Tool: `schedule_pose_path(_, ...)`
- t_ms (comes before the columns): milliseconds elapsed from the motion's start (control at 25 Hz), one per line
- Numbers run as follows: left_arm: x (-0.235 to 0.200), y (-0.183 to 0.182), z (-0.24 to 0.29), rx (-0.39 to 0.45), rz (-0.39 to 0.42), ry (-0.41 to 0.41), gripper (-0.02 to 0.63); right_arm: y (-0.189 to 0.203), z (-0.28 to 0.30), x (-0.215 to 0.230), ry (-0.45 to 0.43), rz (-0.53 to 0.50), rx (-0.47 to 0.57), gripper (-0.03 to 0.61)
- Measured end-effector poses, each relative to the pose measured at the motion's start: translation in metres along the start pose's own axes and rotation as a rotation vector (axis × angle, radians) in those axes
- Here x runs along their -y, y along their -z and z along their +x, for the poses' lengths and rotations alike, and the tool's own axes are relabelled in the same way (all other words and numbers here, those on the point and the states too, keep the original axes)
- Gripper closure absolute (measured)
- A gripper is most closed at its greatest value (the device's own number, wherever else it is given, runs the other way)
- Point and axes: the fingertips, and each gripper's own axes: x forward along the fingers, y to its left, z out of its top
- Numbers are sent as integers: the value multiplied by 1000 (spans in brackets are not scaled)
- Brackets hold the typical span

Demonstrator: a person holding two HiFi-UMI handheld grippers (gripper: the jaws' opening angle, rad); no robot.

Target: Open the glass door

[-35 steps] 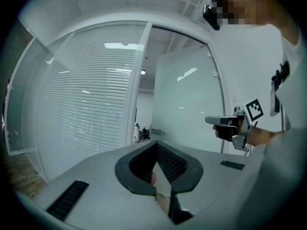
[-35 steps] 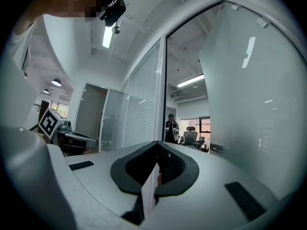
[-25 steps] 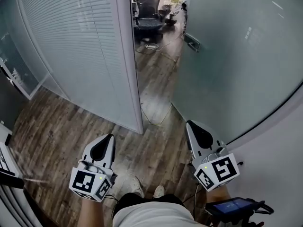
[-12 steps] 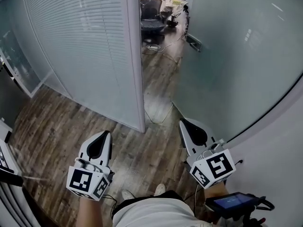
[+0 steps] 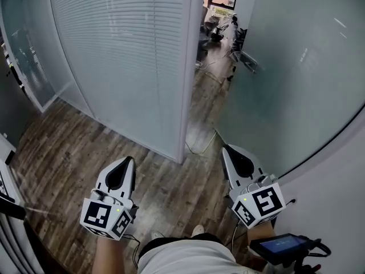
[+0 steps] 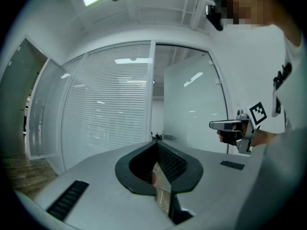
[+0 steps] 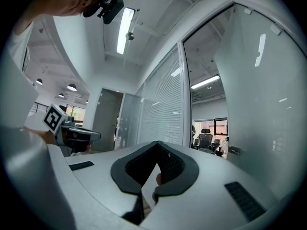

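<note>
Head view, looking steeply down: a person holds the left tongs (image 5: 126,162) and the right tongs (image 5: 227,152) level above a wood floor (image 5: 63,147). Both are clenched shut with nothing between them. Ahead of the right tongs and well apart from them, the frosted glass door (image 5: 291,84) stands open, its handle (image 5: 246,60) untouched. A glass wall with blinds (image 5: 125,56) stands left of the doorway.

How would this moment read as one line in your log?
left gripper: shut, empty | right gripper: shut, empty | glass door: ajar, untouched | handle: ahead, apart from both grippers
</note>
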Motion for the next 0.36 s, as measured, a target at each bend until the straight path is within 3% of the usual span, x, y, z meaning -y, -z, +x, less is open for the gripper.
schedule_pose_path(360, 4, 10, -7, 0, 3, 21, 614, 10, -2, -6, 18, 11, -10, 578)
